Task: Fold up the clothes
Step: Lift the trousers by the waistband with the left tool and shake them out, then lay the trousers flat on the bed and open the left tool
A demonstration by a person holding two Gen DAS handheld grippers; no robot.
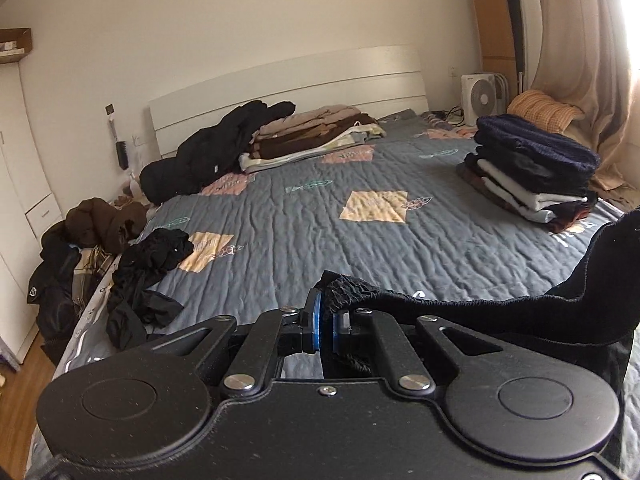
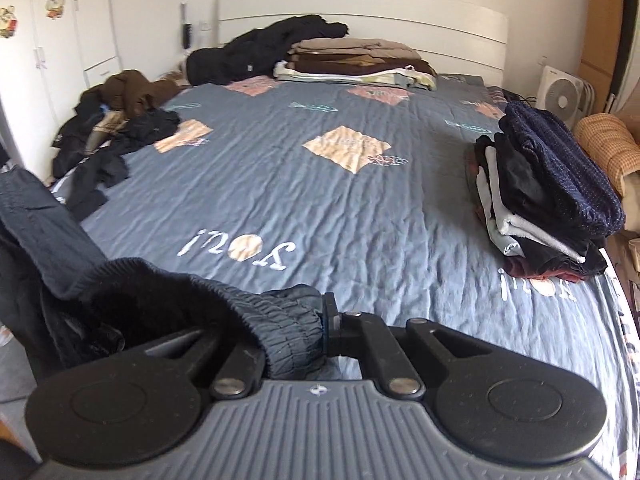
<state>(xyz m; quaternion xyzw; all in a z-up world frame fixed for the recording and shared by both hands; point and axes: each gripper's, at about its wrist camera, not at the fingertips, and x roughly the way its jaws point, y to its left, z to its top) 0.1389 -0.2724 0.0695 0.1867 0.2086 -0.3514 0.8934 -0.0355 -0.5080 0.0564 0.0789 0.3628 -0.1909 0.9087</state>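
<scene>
My left gripper (image 1: 326,322) is shut on the gathered elastic edge of a black garment (image 1: 500,312), which trails off to the right and rises at the frame's right edge. In the right wrist view my right gripper (image 2: 322,320) is shut on the ribbed, elastic edge of the same dark garment (image 2: 132,300), which drapes away to the left over the gripper body. Both grippers hang low over the near end of the bed's grey quilt (image 2: 320,208). The pads of the right gripper are mostly hidden by cloth.
A folded stack (image 1: 528,172) (image 2: 548,192) sits at the bed's right edge. Loose dark clothes (image 1: 148,280) (image 2: 108,148) lie at the left edge. A black coat (image 1: 208,152) and a folded brown pile (image 1: 312,136) lie by the headboard. A fan (image 1: 482,98) stands at the far right.
</scene>
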